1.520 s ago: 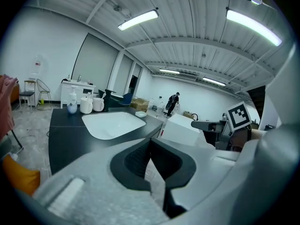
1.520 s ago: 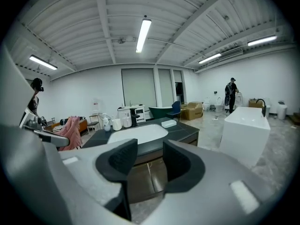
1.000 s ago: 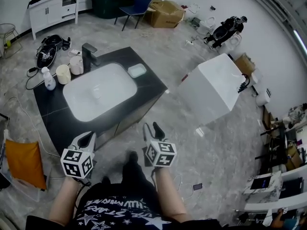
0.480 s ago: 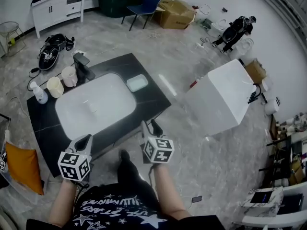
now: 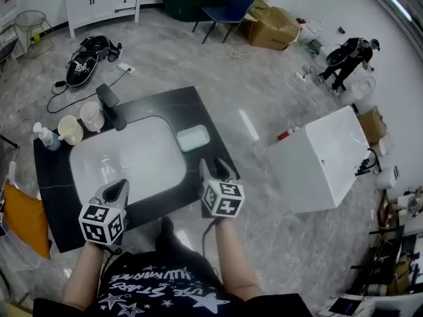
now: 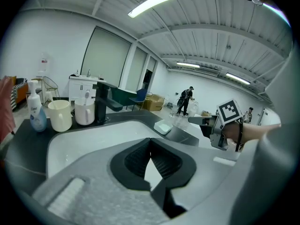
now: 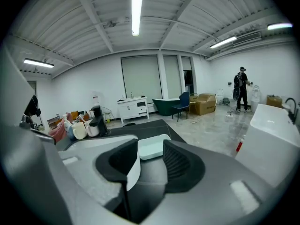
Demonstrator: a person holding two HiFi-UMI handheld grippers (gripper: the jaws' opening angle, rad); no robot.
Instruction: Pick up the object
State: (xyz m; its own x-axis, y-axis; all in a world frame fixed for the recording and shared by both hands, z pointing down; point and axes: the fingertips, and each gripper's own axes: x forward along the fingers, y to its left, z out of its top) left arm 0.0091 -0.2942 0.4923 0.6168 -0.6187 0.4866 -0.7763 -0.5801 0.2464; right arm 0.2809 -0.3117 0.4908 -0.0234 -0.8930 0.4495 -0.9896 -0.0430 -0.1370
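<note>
A pale rectangular soap dish (image 5: 193,138) lies on the black counter (image 5: 158,101), right of the white basin (image 5: 125,160). My right gripper (image 5: 213,170) hovers open over the counter's near right corner. In the right gripper view the soap dish (image 7: 152,146) shows just beyond the right gripper's (image 7: 150,150) parted pads, apart from them. My left gripper (image 5: 117,190) hangs over the basin's front rim. Its pads meet at the tips around nothing in the left gripper view (image 6: 150,142).
A black faucet (image 5: 109,104), two cream cups (image 5: 90,115) (image 5: 68,129) and a soap bottle (image 5: 45,136) stand at the counter's far left. A white box unit (image 5: 324,157) stands to the right, an orange bag (image 5: 23,220) to the left. A person (image 5: 350,51) stands far off.
The counter has come nearer in the head view. Both grippers now hang over its front edge instead of short of it. Their jaws look unchanged.
</note>
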